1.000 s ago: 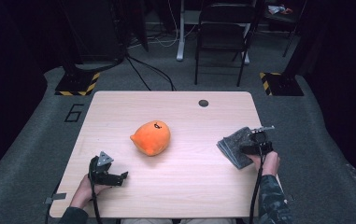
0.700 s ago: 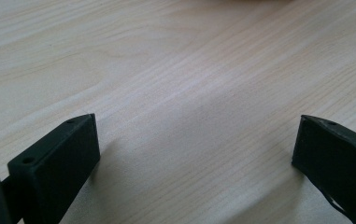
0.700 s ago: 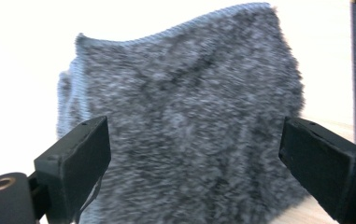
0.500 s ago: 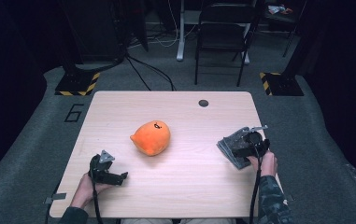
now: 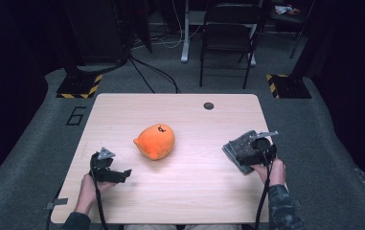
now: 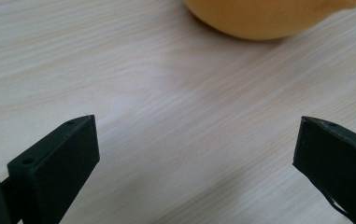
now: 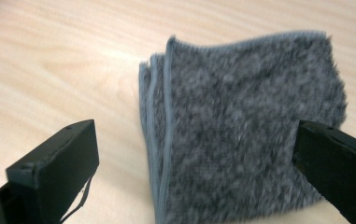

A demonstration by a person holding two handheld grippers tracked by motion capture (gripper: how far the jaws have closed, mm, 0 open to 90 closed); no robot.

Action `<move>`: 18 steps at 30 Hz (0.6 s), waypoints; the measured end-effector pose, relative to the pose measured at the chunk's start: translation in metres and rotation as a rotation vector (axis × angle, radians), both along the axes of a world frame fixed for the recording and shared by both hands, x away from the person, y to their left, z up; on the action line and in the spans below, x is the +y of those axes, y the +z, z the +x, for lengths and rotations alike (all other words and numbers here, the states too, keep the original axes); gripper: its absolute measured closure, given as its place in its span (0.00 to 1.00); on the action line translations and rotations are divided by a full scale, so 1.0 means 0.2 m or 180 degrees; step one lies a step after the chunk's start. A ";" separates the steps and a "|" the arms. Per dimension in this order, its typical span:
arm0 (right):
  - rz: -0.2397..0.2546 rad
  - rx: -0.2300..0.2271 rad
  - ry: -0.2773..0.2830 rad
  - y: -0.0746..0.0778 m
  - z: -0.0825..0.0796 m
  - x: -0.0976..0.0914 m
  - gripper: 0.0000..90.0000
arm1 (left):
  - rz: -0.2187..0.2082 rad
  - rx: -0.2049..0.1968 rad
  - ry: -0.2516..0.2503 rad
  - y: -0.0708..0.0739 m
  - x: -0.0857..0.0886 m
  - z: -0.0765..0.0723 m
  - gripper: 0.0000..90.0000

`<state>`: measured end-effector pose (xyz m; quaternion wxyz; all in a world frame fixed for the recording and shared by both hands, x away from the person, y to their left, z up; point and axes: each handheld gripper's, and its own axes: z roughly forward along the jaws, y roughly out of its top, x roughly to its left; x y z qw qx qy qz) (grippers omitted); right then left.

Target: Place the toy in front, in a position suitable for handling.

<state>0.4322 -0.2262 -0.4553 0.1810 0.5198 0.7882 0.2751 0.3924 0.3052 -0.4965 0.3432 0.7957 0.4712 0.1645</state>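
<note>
An orange plush toy [image 5: 155, 140] lies near the middle of the light wooden table [image 5: 180, 191]. Its lower edge also fills the top of the left gripper view [image 6: 269, 18]. My left gripper [image 5: 119, 176] rests low at the table's front left, open wide, pointing toward the plush with bare wood between its jaws [image 6: 196, 154]. A folded grey fleece cloth [image 5: 233, 146] lies at the right side of the table. My right gripper [image 5: 247, 152] hovers just over it, open. The cloth [image 7: 245, 140] sits between the spread jaws, stacked folds to the left; I cannot tell whether the jaws touch it.
A small dark round grommet [image 5: 209, 106] sits near the table's far edge. Beyond the table stand a black folding chair [image 5: 228, 38], cables, and two bases with yellow-black stripes [image 5: 79, 85] [image 5: 285, 85]. A number 6 [image 5: 76, 116] marks the grey floor at left.
My right gripper has slid left over the grey cloth, so the cloth now lies between its jaws. The left gripper has shifted only slightly. The plush has not moved.
</note>
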 end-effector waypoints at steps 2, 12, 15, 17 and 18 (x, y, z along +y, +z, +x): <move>-0.0007 -0.0002 -0.0007 0.00 -0.04 -0.03 0.02 | -0.0053 -0.0092 -0.0035 0.05 -0.04 0.01 0.00; 0.0056 -0.0074 -0.0056 -0.01 -0.05 -0.06 0.05 | -0.0175 -0.0392 -0.0083 0.20 -0.14 0.11 0.02; 0.0048 -0.0069 -0.0103 -0.01 -0.05 -0.05 0.05 | -0.0161 -0.0391 -0.0133 0.22 -0.18 0.17 0.03; 0.0021 -0.0080 -0.0065 -0.01 -0.04 -0.05 0.06 | -0.0180 -0.0400 -0.0145 0.24 -0.21 0.20 0.04; 0.0021 -0.0080 -0.0065 -0.01 -0.04 -0.05 0.06 | -0.0187 -0.0408 -0.0151 0.24 -0.23 0.22 0.04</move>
